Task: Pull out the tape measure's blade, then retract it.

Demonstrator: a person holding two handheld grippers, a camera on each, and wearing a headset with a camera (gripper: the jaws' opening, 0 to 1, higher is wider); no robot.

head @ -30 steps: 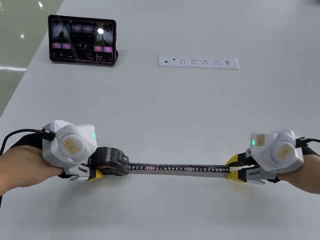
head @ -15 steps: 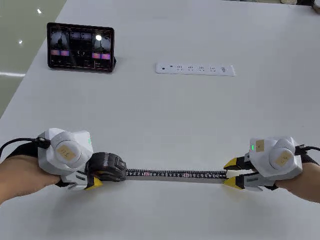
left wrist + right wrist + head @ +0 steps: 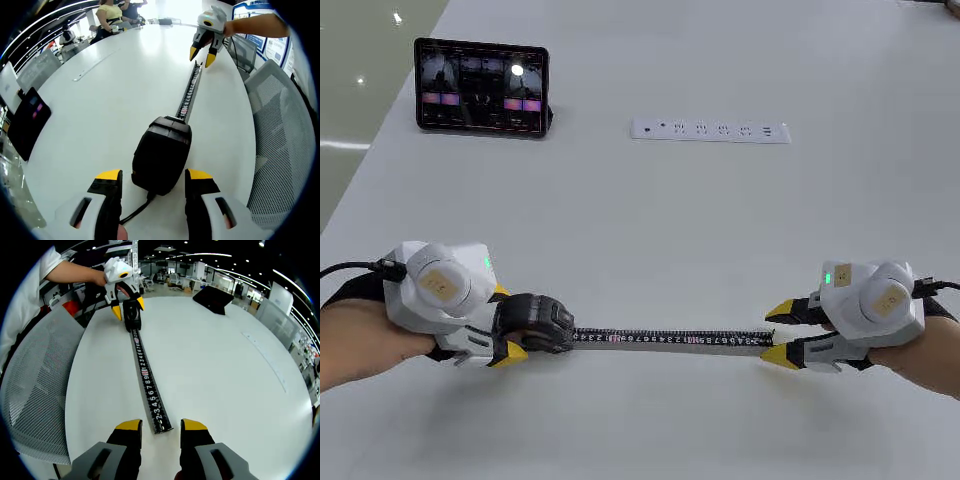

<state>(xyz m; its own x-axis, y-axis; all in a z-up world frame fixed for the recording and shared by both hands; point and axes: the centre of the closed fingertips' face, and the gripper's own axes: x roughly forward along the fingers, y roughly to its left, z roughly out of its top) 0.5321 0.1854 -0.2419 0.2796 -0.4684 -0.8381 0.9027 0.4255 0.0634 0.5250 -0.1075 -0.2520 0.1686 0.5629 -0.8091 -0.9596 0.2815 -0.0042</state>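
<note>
Noted a tablet [image 3: 483, 85] propped at rear left of the table [image 3: 640, 230]. Found the left gripper [image 3: 504, 322] with jaws spread either side of the rear of the tape measure's case [image 3: 542, 322]; unable to confirm a clamp (slight gap seen on one side in the left gripper view). Recorded the blade [image 3: 670, 339] drawn out flat along the table, rightward from the case. Found the right gripper [image 3: 775, 334] open, straddling the blade's free tip without pinching it.
</note>
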